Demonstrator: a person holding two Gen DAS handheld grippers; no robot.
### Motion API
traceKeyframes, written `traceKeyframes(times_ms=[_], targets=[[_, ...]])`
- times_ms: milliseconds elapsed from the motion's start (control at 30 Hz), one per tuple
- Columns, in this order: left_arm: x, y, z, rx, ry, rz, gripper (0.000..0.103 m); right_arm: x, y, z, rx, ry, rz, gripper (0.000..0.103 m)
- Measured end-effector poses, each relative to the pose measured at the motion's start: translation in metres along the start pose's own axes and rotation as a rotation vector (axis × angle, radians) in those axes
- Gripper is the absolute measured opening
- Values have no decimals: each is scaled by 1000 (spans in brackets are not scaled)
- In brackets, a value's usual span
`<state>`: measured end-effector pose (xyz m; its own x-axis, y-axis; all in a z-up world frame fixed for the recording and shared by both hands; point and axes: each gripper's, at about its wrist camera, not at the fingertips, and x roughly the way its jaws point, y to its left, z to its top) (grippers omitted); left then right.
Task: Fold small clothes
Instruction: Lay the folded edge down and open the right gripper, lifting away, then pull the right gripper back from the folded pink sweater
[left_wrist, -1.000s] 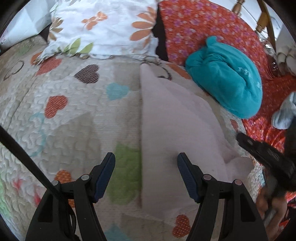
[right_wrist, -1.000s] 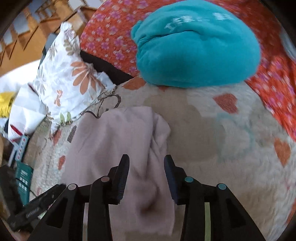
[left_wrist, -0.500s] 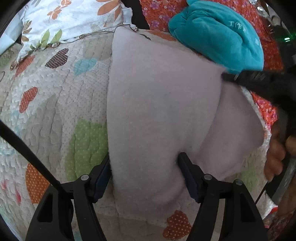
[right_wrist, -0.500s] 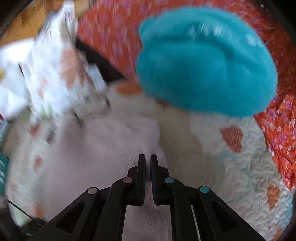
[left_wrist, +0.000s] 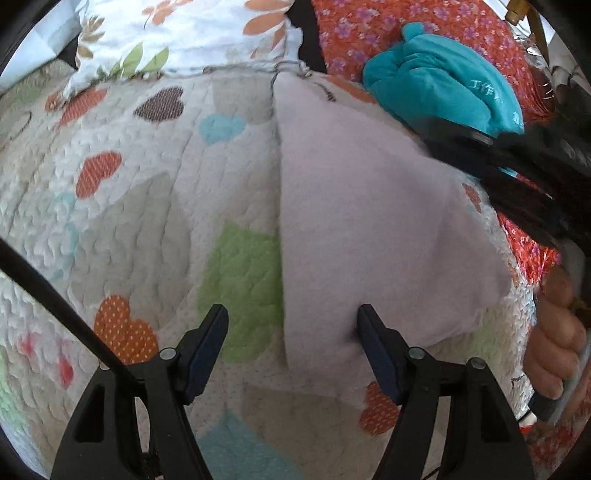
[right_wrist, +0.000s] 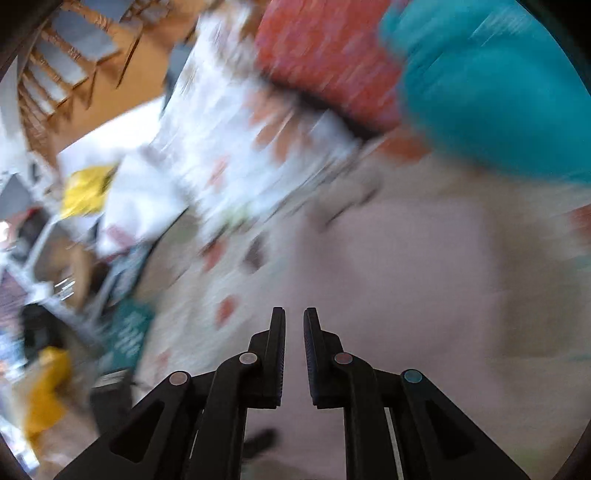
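Note:
A pale pink cloth lies flat on the heart-patterned quilt. My left gripper hangs open over its near end. The cloth's straight left edge runs between the fingers, and the right fingertip touches the fabric. In the left wrist view my right gripper is a blurred black shape over the cloth's far right side, with a hand on its grip. In the blurred right wrist view the right gripper has its jaws opening, a narrow gap and nothing between them, above the pink cloth.
A bundled teal garment sits beyond the cloth on red floral bedding. A white floral pillow lies at the far left. Off the bed's left side the right wrist view shows blurred clutter and wooden chairs.
The right gripper closed fully, then parted slightly while swinging left, blurring its view. It moved from the cloth's near right corner to over its far right. The left gripper stayed open.

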<state>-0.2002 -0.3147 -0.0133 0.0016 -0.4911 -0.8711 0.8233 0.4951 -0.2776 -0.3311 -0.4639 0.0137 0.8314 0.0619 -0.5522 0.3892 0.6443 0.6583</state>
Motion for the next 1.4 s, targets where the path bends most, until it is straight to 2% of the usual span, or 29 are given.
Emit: traceKeyframes(times_ms=[100,133,167,233,267,333,367,400,433,500,600,667,733,767,833,933,1000,1133,1233,1400], targets=[[10,3,2,-8,3,-15,72,71,-12,14,32,145,26,9],[11,2,2,-5,-6,-13,72,91,-19,20,51,166,-13,2],[12,2,3,0,-13,-11,72,113,-29,32,85,175,-39,0],[15,0,4,10,-13,-7,72,134,-40,56,139,156,-4,0],[15,-1,5,18,-8,-10,72,140,-42,67,146,136,-49,0],[15,-2,5,35,-2,-15,72,153,-46,89,139,114,-205,0],[14,-2,6,45,3,-20,72,155,-46,96,142,109,-225,0],[10,0,7,49,6,-31,72,152,-44,102,145,93,-262,0],[6,2,8,43,6,-48,72,146,-40,106,137,70,-284,6],[-8,6,9,22,0,-111,72,114,-25,107,100,1,-286,9],[-28,11,8,11,-46,-144,72,57,-4,80,54,-30,-254,10],[-36,14,10,13,-86,-96,72,23,5,55,8,-22,-282,10],[-31,17,11,13,-95,-15,72,-9,0,24,0,-25,-291,10],[-26,18,10,10,-91,15,72,-26,-8,5,24,-21,-283,10],[-14,22,4,-2,-61,50,72,-50,-31,-35,109,6,-298,19],[2,25,1,-9,-38,93,72,-74,-71,-83,211,24,-432,21],[-1,25,-6,-21,-48,102,72,-94,-90,-106,266,-7,-473,22],[-20,21,-18,-6,-94,118,72,-123,-99,-125,284,-54,-506,25],[-37,17,-35,-9,-126,131,72,-135,-76,-128,172,-89,-549,33],[-52,9,-78,31,-162,191,72,-125,-39,-135,51,-91,-548,33]])
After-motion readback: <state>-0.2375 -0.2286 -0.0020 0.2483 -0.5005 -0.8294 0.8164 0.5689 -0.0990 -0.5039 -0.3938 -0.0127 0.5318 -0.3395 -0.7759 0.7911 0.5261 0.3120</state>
